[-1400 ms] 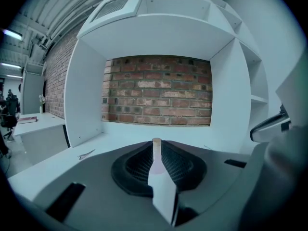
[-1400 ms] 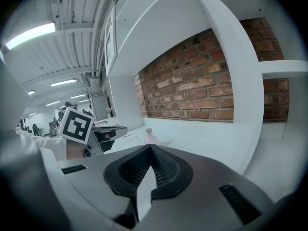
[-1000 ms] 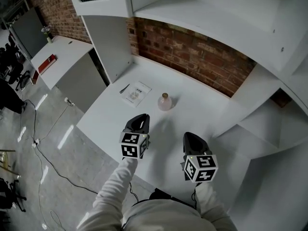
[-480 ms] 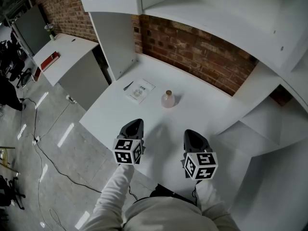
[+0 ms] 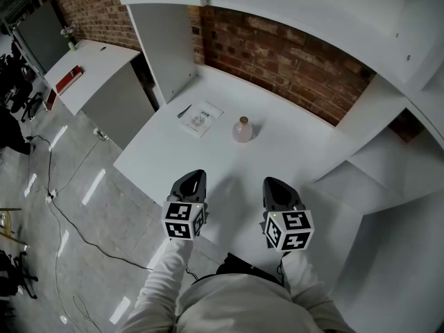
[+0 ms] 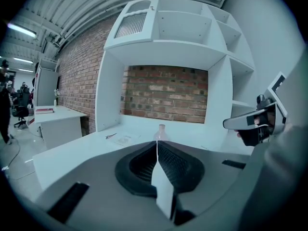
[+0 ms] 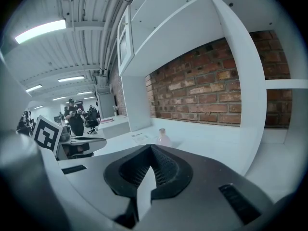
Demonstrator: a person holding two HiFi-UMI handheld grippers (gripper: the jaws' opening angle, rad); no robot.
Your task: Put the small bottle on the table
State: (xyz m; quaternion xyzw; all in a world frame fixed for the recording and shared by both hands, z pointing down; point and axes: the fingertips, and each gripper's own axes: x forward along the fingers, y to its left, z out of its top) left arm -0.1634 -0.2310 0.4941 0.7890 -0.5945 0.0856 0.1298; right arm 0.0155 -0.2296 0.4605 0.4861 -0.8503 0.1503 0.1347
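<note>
A tall white shelving unit (image 5: 326, 16) wraps over and around the white table (image 5: 291, 158), with a strip of brick wall (image 5: 284, 61) showing between the two. To the left, across a gap of grey floor, stands a separate white side desk (image 5: 94, 64) with a red object (image 5: 67, 79) lying on it. Over the near edge of the table the person holds both tools side by side, apart from each other and pointing towards the wall. The left gripper (image 5: 196, 176) has its jaws pressed together with nothing between them, and the right gripper (image 5: 275, 182) likewise has its jaws closed and empty. Further back on the table lies a white leaflet (image 5: 200, 118). Just to its right the small bottle (image 5: 242, 129) stands upright on the tabletop, pale pink with a brownish cap, well apart from both grippers.
</note>
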